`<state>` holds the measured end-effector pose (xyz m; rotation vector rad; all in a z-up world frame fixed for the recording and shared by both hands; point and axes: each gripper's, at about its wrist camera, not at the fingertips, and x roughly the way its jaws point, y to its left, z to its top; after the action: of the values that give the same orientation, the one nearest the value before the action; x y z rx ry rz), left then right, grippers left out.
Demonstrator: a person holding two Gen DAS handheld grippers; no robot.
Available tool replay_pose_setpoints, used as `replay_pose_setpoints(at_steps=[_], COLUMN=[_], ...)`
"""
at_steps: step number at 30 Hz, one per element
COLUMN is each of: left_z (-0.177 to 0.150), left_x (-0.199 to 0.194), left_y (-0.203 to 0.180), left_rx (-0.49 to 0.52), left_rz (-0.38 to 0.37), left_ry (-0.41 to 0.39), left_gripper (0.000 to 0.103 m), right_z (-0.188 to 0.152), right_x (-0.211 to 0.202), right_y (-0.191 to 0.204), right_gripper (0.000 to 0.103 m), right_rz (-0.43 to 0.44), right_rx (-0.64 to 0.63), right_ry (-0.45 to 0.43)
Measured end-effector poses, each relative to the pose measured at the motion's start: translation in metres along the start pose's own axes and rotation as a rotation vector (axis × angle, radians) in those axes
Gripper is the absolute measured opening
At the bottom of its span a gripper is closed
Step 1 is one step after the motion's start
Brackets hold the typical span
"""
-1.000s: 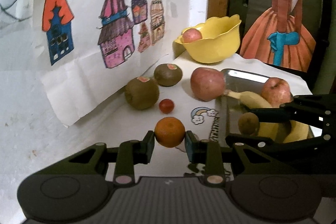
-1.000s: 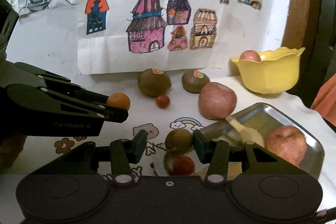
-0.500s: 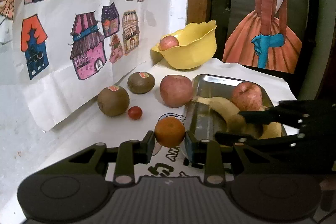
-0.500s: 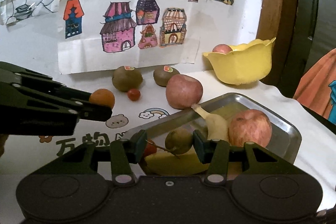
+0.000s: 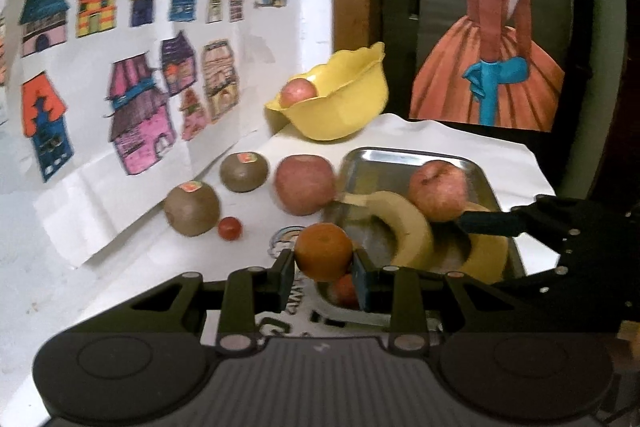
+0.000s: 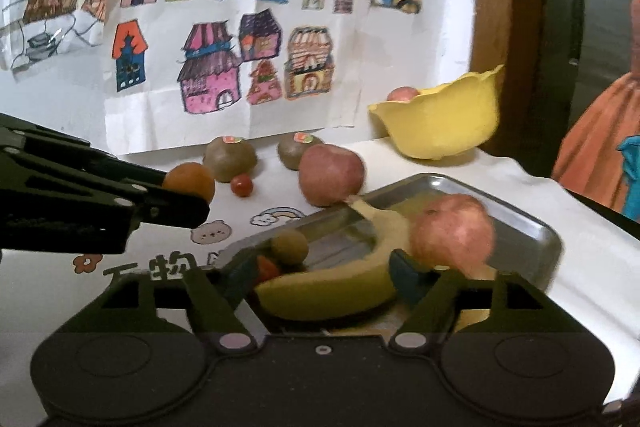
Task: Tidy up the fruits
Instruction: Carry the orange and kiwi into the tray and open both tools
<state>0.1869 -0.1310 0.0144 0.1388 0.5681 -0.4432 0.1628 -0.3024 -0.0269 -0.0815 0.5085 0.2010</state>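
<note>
Left gripper (image 5: 323, 273) clamped on an orange (image 5: 323, 251), held above the near left corner of the metal tray (image 5: 404, 159); right gripper (image 6: 322, 273) with fingers spread wide over the tray's near end, a banana (image 6: 332, 293) lying between them, nothing gripped; a small brown fruit (image 6: 290, 247) and a red one (image 6: 267, 268) lie in the tray just beyond the right gripper's left finger; an apple (image 6: 452, 233) rests in the tray beside its right finger; outside the tray, on the white cloth (image 5: 500, 163): another apple (image 5: 305, 183), two kiwis (image 5: 192, 207) (image 5: 243, 171), a cherry tomato (image 5: 230, 228); yellow bowl (image 5: 340, 107) behind, holding a third apple (image 5: 298, 91).
</note>
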Motion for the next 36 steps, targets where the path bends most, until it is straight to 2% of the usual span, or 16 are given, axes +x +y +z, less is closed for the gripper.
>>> replay_pose_setpoints(at_steps=[6,13,25,36], left_z=[0.002,0.003,0.007,0.014], left_x=[0.013,0.035,0.064,0.075], left_y=[-0.03,-0.056,-0.048,-0.045], left_rx=[0.033,0.053,0.03,0.046], left_rz=[-0.049,-0.086,-0.009,-0.012], left_ry=[0.007,0.036,0.079,0.064], left_gripper=[0.035,0.035,0.035,0.037], right_z=[-0.015,-0.035,-0.041,-0.036], right_x=[-0.037,-0.064,-0.061,-0.053], right_y=[-0.019,-0.036,-0.04,-0.031], right_gripper=[0.093,0.097,0.1,0.101], right_rz=[-0.055,-0.075,-0.053,-0.027], right_rx=[0.02,0.079,0.136,0.133], right_ry=[-0.031,-0.031,-0.036,-0.034])
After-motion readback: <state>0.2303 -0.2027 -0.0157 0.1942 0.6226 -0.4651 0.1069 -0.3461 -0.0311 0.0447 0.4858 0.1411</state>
